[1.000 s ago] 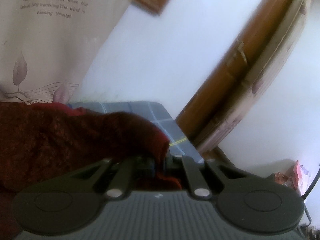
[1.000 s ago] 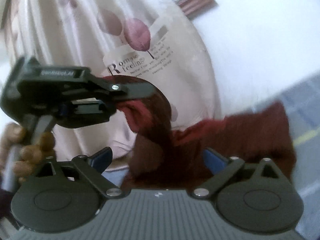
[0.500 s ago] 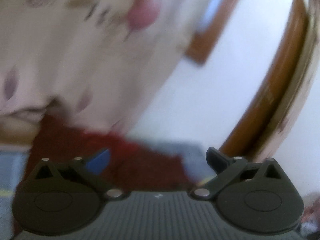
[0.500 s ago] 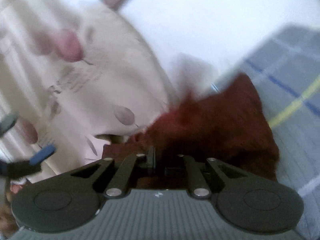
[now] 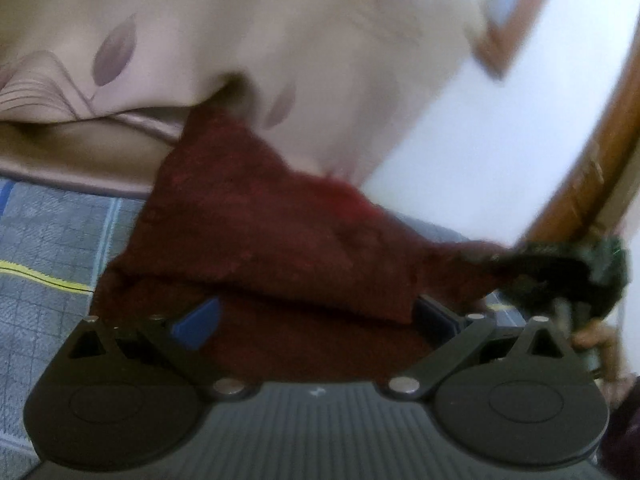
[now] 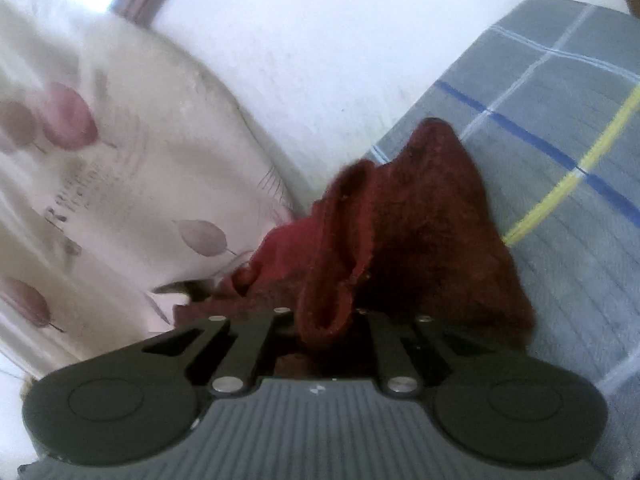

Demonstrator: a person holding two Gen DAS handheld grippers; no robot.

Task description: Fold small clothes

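Observation:
A dark red garment (image 5: 264,240) lies partly folded on a grey checked bedsheet (image 5: 48,248). My left gripper (image 5: 316,320) is open, its jaws spread either side of the garment's near edge, with the blue fingertip (image 5: 196,320) over the cloth. My right gripper (image 6: 324,316) is shut on a bunched fold of the red garment (image 6: 420,240) and holds it up off the sheet (image 6: 560,160). The right gripper also shows at the right of the left wrist view (image 5: 560,272), pulling a corner of the cloth out to the side.
A beige curtain with leaf print (image 5: 200,40) hangs right behind the garment. A white wall (image 6: 320,40) and a wooden door frame (image 5: 592,184) stand beyond. The bed's far edge lies near the curtain.
My left gripper let go of the garment and opened, then swung to face the curtain. My right gripper closed on a fold of the cloth and pulled it sideways.

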